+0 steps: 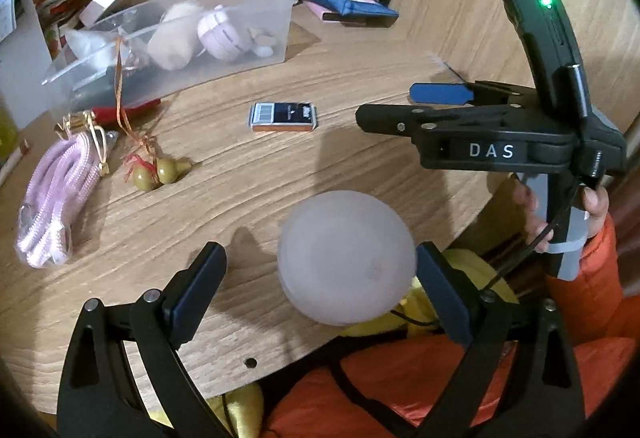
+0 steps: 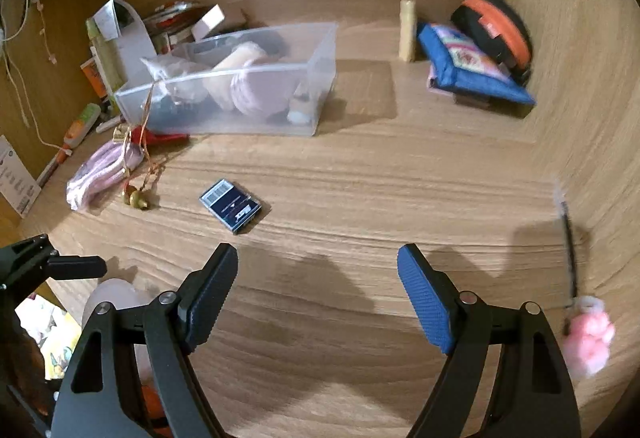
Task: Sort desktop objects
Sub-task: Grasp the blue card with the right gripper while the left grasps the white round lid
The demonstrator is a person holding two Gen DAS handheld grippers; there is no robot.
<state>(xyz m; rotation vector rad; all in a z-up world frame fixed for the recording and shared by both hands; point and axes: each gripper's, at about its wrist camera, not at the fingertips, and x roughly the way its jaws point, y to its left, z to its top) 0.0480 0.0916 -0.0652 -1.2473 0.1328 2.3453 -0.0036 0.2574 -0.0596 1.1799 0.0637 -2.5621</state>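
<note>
A frosted pale-pink ball point(image 1: 346, 256) sits at the desk's near edge, between the open fingers of my left gripper point(image 1: 320, 292); its right side is against the right pad, the left pad stands apart. The ball shows partly behind my right gripper's left finger in the right wrist view point(image 2: 114, 296). My right gripper point(image 2: 318, 296) is open and empty above bare desk; it also shows from the side in the left wrist view point(image 1: 416, 106). A dark blue card box point(image 1: 284, 116) point(image 2: 231, 205) lies mid-desk. A clear plastic bin point(image 1: 168, 46) point(image 2: 244, 86) holds plush items.
A pink rope bundle point(image 1: 52, 198) point(image 2: 100, 174) and gourd charms on a red cord point(image 1: 158, 170) lie left. A blue pouch point(image 2: 472, 68), orange-black case point(image 2: 496, 30) and cream tube point(image 2: 407, 30) stand at the back right. A pen with a pink pompom point(image 2: 576, 302) lies at right.
</note>
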